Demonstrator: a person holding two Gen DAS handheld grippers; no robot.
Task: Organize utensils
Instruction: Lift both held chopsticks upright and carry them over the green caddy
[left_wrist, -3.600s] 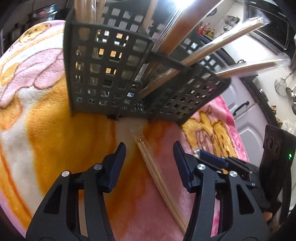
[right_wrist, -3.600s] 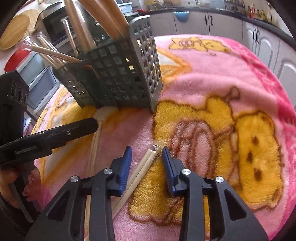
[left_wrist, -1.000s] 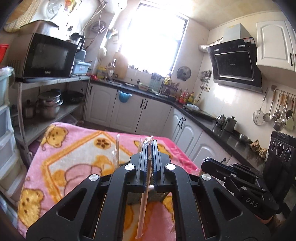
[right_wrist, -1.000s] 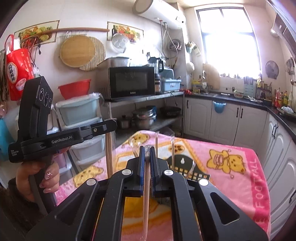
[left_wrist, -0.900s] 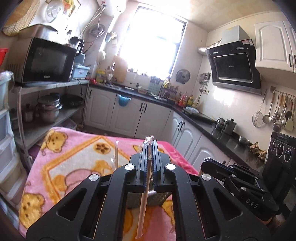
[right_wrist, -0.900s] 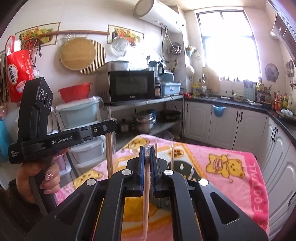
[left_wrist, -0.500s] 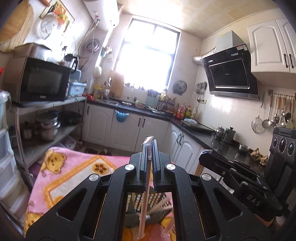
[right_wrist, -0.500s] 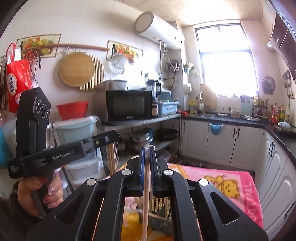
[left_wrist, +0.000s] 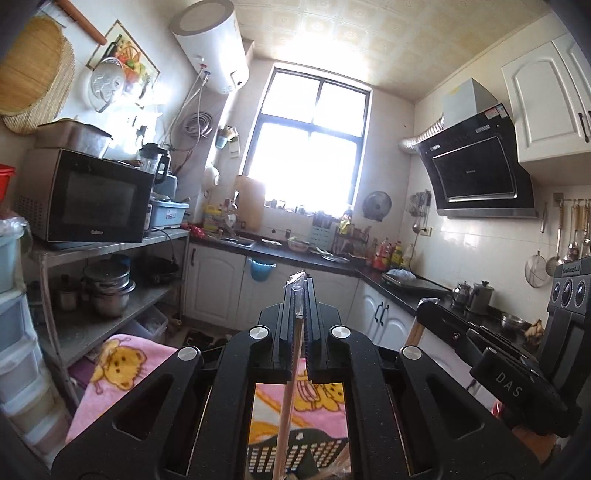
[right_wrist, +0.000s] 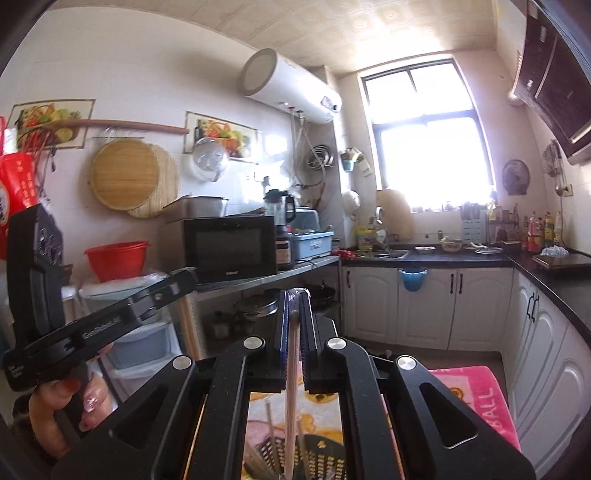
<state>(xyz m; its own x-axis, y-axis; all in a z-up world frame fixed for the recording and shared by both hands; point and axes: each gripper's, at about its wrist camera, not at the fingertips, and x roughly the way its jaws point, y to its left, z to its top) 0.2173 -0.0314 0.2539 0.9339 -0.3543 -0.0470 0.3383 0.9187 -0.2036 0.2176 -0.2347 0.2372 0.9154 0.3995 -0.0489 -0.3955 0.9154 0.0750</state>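
Left chopsticks (left_wrist: 291, 373): wrapped pair, hanging down from the closed left gripper (left_wrist: 300, 291), above the basket.
Right chopsticks (right_wrist: 291, 387): wrapped pair, clamped upright in the closed right gripper (right_wrist: 294, 299).
Basket (left_wrist: 295, 454): black perforated utensil holder below both grippers, on the pink blanket (left_wrist: 110, 373).

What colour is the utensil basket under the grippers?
Black, a grid-walled plastic basket, clearest in the left wrist view.

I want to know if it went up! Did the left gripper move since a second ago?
Yes. The left gripper, shut on wrapped chopsticks, rose: the pink blanket and black basket sit lower in its view.
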